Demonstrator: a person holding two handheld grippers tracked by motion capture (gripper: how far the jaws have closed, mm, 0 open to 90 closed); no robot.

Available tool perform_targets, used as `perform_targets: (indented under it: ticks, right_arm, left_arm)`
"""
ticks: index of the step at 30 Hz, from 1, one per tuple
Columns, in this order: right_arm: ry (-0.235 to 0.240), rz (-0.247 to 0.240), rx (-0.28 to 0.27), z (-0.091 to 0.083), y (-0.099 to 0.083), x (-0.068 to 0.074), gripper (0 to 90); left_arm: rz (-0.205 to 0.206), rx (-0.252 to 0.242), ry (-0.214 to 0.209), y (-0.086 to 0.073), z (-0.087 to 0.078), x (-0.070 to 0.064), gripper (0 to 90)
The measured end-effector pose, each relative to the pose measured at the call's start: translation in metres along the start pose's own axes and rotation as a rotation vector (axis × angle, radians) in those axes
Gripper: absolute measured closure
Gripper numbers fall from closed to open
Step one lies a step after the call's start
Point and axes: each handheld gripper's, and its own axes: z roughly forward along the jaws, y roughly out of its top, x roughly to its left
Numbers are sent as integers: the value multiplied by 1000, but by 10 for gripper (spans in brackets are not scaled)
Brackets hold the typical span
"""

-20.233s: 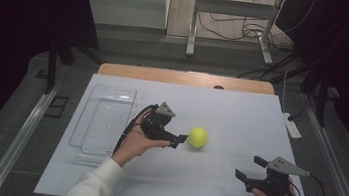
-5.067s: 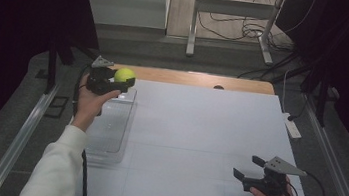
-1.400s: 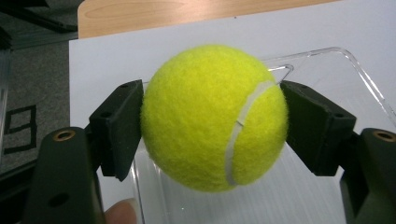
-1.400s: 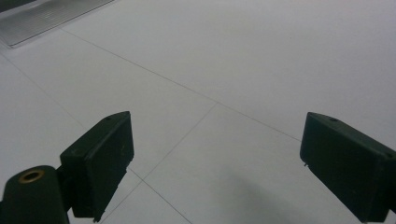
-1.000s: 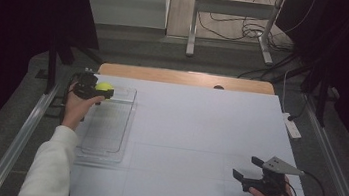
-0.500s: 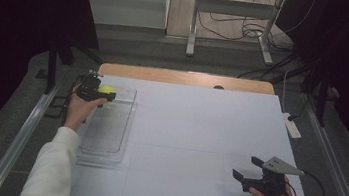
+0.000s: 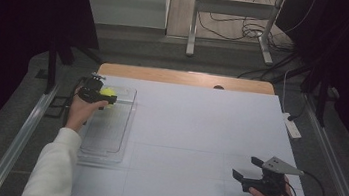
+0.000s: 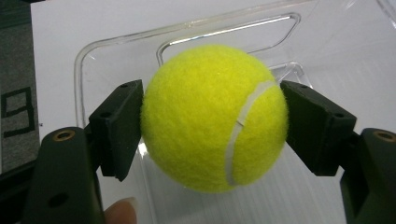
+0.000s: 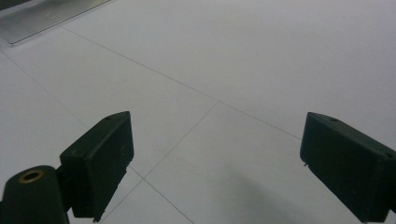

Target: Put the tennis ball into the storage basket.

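A yellow tennis ball (image 8: pixel 212 116) sits between the jaws of my left gripper (image 8: pixel 212 126), which is shut on it. In the high view the left gripper (image 7: pixel 105 94) holds the ball (image 7: pixel 108 91) over the far end of a clear plastic tray (image 7: pixel 107 135) at the table's left side. The tray's far wall (image 8: pixel 187 32) lies just behind the ball. My right gripper (image 7: pixel 249 171) rests open near the front right of the table, and in its own view the right gripper (image 9: pixel 215 168) has only bare white tabletop between its jaws.
The white table (image 7: pixel 198 131) has a wooden strip (image 7: pixel 185 77) along its far edge. A white power strip (image 7: pixel 292 126) lies off the right edge. Metal rails run along both sides, and a stand with cables (image 7: pixel 232 19) is on the floor beyond.
Since a second ago the left gripper has dipped slightly with the ball over the tray's far end. Earlier it carried the ball there from the table's middle. The right gripper has stayed put.
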Motion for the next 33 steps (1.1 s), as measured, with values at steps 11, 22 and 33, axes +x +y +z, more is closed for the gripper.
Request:
perform_targets:
  ticks: [11, 22, 33]
  right_arm:
    - [0, -2, 2, 1, 0, 0, 98]
    - [2, -2, 6, 1, 0, 0, 98]
    - [2, -2, 6, 1, -1, 0, 98]
  left_arm:
    - [9, 32, 33, -2, 7, -2, 261]
    - [36, 54, 57, -3, 11, -6, 255]
    - [41, 44, 69, -4, 12, -8, 243]
